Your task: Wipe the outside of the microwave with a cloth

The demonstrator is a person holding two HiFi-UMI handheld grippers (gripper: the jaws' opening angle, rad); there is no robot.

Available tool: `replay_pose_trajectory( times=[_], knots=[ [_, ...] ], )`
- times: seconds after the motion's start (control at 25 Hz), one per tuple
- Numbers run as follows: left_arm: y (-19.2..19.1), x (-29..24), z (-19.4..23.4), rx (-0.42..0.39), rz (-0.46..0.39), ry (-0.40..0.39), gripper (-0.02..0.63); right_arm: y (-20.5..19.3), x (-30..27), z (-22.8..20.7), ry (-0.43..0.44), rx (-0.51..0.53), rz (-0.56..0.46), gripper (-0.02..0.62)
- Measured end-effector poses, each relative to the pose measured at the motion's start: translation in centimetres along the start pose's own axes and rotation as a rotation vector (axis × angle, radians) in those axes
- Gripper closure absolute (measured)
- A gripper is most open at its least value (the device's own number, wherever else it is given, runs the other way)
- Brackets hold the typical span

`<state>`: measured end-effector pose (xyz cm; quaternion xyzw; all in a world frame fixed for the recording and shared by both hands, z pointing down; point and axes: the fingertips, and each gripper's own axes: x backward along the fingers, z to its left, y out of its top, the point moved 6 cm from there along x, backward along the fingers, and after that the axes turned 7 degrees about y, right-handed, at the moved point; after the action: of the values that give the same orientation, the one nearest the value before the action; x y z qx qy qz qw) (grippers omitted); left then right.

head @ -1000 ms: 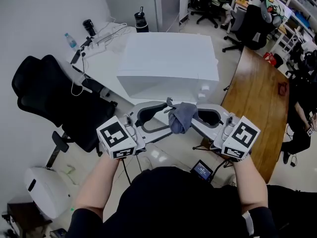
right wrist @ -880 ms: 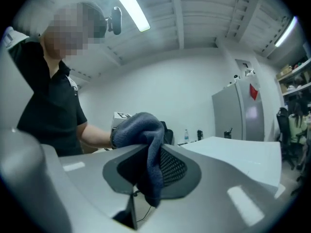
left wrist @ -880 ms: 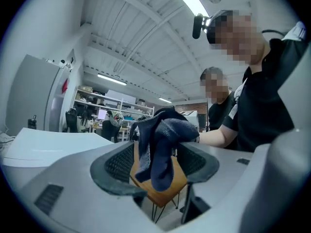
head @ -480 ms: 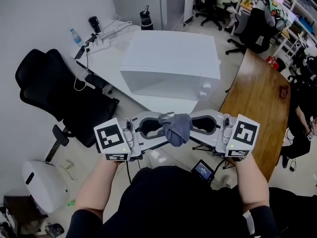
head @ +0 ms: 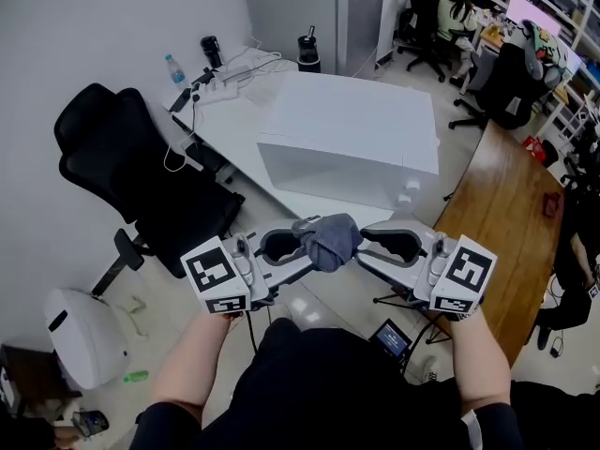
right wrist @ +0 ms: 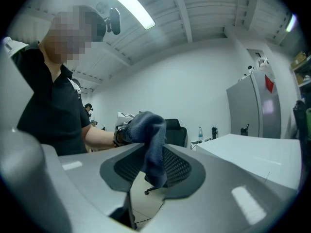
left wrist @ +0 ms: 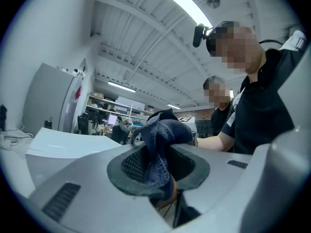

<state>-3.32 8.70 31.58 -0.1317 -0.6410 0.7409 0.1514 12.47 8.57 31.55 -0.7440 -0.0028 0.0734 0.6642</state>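
**A:** Which step is in hand?

**B:** Not wiping yet, I'd say. Close to the person's chest, the cloth point(head: 328, 240) hangs bunched in the air between the two tools. The right tongs point(right wrist: 153, 171) are clamped on one fold. The left tongs point(left wrist: 158, 174) are closing, with another fold already pinched between their pads. It looks like a handover or a regrip.

**A:** And the microwave?

**B:** The microwave point(head: 352, 143) sits farther off on the white tabletop point(head: 234, 125), well apart from the cloth, with neither tool touching it.

**A:** What does the next move call for?

**B:** One pair should let go so the cloth hangs from a single firm grip. Then it needs carrying out to the nearest white face and pressing flat.

**A:** Any brand or writing?

**B:** None I can read. The marker cubes point(head: 217, 272) bear only black-and-white squares. The bottle point(head: 172, 68) at the tabletop's far end is too small for its label to be read.
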Motion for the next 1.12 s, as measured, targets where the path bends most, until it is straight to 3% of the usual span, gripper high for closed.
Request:
replay_pose_trajectory(
  times=[0.16, 0.28, 0.4, 0.68, 0.88, 1.12],
  knots=[
    [-0.2, 2.2, 2.9, -0.024, -0.022, 0.170, 0.506, 0.1, -0.9, -1.9, -0.137, 0.044, 0.003, 0.508],
    [-0.5, 4.0, 5.7, -0.035, -0.037, 0.316, 0.506, 0.1, -1.4, -3.6, -0.283, 0.080, 0.013, 0.586],
    [-1.1, 5.7, 8.9, -0.044, -0.038, 0.458, 0.506, -0.2, -2.0, -5.2, -0.402, 0.098, 0.032, 0.595],
    [-3.6, 9.0, 16.8, -0.072, 0.037, 0.704, 0.506, -0.4, -4.8, -8.7, -0.508, 0.087, 0.049, 0.595],
    [-6.3, 10.3, 23.2, -0.054, 0.111, 0.771, 0.506, 0.4, -6.6, -12.3, -0.595, 0.081, 0.028, 0.595],
    [-9.5, 9.8, 30.2, -0.011, 0.198, 0.733, 0.505, 2.2, -9.3, -16.3, -0.674, 0.076, 0.013, 0.595]
  ],
)
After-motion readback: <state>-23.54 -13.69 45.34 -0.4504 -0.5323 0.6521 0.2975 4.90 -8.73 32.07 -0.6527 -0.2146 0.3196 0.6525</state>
